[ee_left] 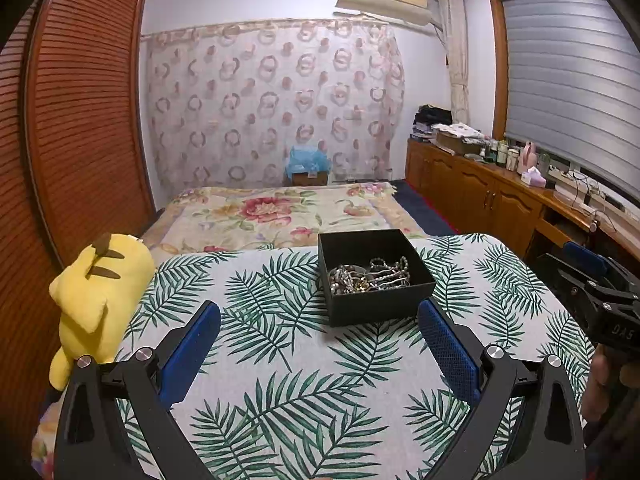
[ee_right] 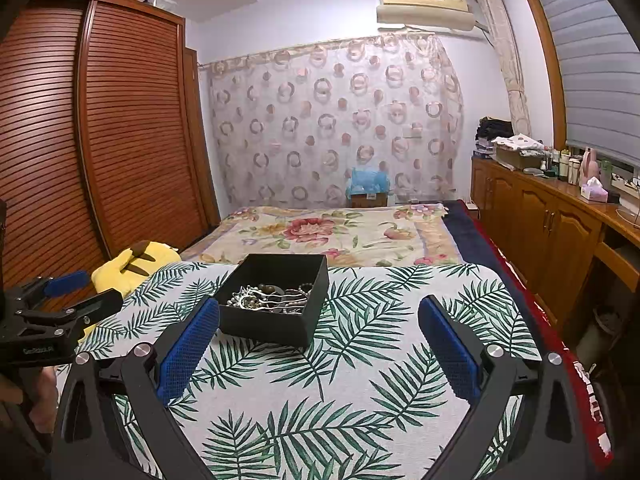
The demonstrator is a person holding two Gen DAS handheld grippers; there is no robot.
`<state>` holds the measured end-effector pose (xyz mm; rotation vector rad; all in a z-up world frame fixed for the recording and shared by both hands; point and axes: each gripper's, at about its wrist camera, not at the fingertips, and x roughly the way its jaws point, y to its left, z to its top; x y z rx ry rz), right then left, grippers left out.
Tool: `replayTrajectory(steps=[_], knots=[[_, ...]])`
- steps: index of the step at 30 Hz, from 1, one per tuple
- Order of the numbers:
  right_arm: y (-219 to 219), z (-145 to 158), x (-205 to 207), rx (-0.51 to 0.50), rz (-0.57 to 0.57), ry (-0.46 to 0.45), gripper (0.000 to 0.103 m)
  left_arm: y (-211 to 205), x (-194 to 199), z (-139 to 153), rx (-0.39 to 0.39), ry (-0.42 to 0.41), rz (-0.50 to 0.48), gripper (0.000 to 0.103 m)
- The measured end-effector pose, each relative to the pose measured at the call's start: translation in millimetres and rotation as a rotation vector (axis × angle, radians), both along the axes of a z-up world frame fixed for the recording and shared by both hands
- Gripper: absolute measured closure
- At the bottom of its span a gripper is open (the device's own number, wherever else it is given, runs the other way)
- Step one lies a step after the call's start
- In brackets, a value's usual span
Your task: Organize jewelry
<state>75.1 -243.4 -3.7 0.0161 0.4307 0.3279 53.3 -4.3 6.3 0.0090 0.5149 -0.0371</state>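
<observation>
Inside black box [ee_left: 376, 280] — jewelry [ee_left: 368, 276] tangled, pcs indistinct

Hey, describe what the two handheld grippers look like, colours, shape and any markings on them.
Both match: the left gripper and right gripper have black angular frames with silver round bolts at the joints and two fingers faced with blue textured pads. White lettering marks each body, too small to read reliably. No cables or sleeves are visible.

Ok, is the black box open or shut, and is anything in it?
Open: the black box has no lid on, and a tangle of jewelry lies inside on its floor.
</observation>
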Motion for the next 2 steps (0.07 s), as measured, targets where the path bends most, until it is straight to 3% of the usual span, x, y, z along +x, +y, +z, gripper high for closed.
replayTrajectory(steps=[2], knots=[[0.3, 0.0, 0.0, 0.000, 0.000, 0.000, 0.003, 0.0, 0.0, -0.1, 0.000, -0.001, 0.000, 0.008]])
